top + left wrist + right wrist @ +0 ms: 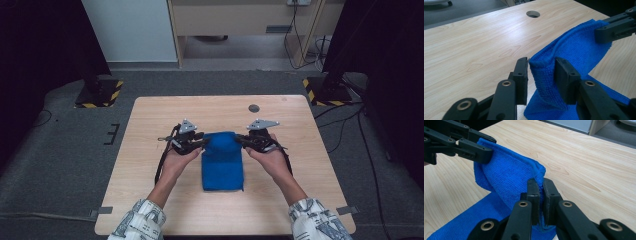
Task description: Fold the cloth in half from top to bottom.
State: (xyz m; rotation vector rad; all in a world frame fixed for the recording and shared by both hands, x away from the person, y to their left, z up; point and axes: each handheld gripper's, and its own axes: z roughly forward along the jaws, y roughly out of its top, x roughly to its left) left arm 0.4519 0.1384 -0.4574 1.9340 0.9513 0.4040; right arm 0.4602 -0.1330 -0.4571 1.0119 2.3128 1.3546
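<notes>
Two tools [204, 143] [240, 139] lift the blue cloth's [222, 162] far corners.

Blue cloth [222, 162] lies mid-table, its far end lifted off the wood, corners raised and folded.

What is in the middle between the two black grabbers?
The raised far end of the blue cloth stretches between the left gripper and the right gripper, seen best in the high view.
</notes>
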